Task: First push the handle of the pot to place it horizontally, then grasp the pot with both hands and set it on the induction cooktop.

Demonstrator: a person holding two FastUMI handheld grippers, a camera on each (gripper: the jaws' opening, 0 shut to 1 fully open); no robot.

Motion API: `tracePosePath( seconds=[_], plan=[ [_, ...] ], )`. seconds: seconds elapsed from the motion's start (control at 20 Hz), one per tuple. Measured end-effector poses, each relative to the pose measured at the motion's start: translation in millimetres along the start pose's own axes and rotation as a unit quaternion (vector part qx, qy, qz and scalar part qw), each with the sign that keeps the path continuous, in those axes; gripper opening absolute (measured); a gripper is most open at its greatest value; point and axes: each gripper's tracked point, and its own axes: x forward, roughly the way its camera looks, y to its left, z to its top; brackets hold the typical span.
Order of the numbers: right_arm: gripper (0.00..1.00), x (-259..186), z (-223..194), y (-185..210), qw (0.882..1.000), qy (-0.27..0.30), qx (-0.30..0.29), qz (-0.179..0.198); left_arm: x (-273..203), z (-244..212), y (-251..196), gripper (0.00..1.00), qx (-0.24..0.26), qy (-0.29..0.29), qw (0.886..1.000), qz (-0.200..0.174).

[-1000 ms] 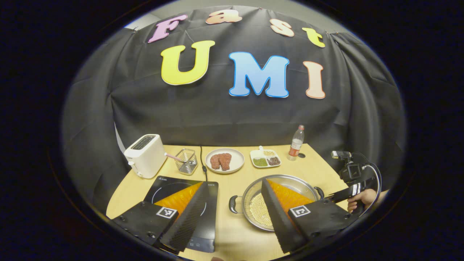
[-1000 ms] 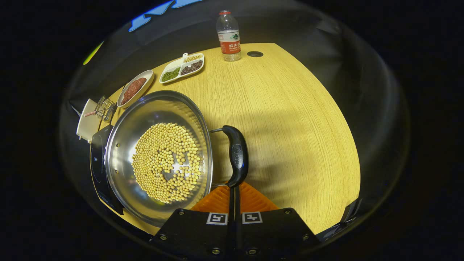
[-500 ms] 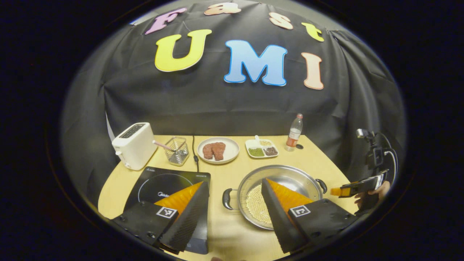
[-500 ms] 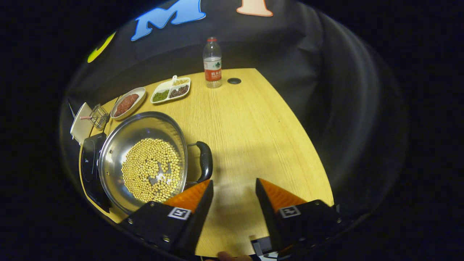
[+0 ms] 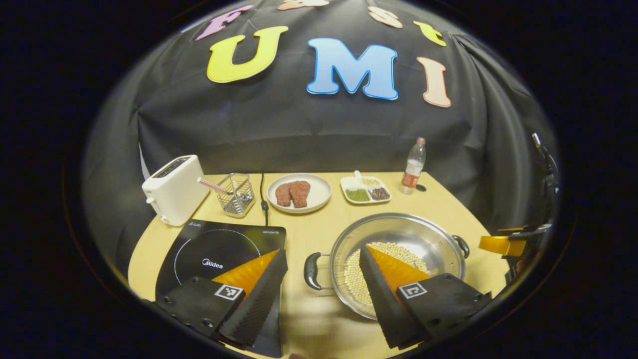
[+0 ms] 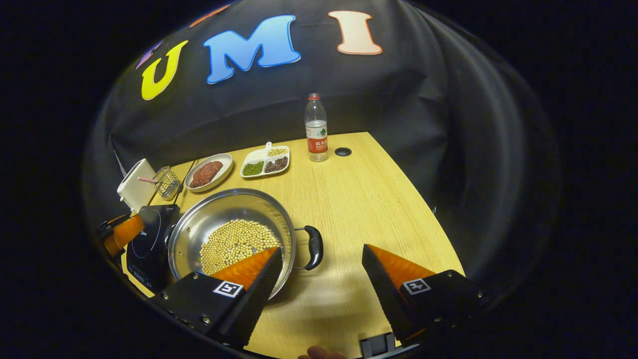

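A steel pot (image 5: 398, 232) holding pale beans (image 5: 351, 269) sits on the wooden table, right of the black induction cooktop (image 5: 214, 249). One black side handle (image 5: 311, 270) points toward the cooktop and the other (image 5: 461, 245) points away. My left gripper (image 5: 323, 254) hangs open above the near-left handle, one finger over the cooktop and one over the pot. In the right gripper view the pot (image 6: 224, 209) and its near handle (image 6: 315, 247) lie just ahead of my open right gripper (image 6: 321, 252), which holds nothing.
Along the back stand a white toaster (image 5: 172, 189), a wire basket (image 5: 234, 194), a plate of meat (image 5: 299, 193), a divided dish (image 5: 365, 189) and a water bottle (image 5: 413, 167). Bare tabletop (image 6: 369, 199) stretches right of the pot.
My right gripper went from shut against the pot's right handle to open, and drew back and upward. The left gripper pulled back a little, staying open.
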Motion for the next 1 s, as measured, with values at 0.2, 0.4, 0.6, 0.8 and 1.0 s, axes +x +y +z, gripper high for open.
tracePosePath(
  seconds=[0.2,0.4,0.6,0.8,1.0],
  plan=[
    [1.0,17,-1,8,1.0,-0.004,-0.02,0.009,30,-26,0,0.97,0.008,0.023,1.0,-0.003],
    [1.0,40,-7,9,1.0,0.011,-0.02,0.008,58,-46,6,0.98,0.004,0.045,0.999,0.002],
    [1.0,65,-12,10,1.0,0.028,-0.01,0.007,79,-57,12,0.95,0.011,0.059,0.998,0.005],
    [1.0,83,-22,9,0.999,0.047,0.0,0.001,89,-70,15,0.98,0.01,0.075,0.997,0.003],
    [1.0,98,-33,10,0.998,0.062,0.008,-0.003,94,-75,11,0.98,0.013,0.079,0.997,-0.005]
  ],
)
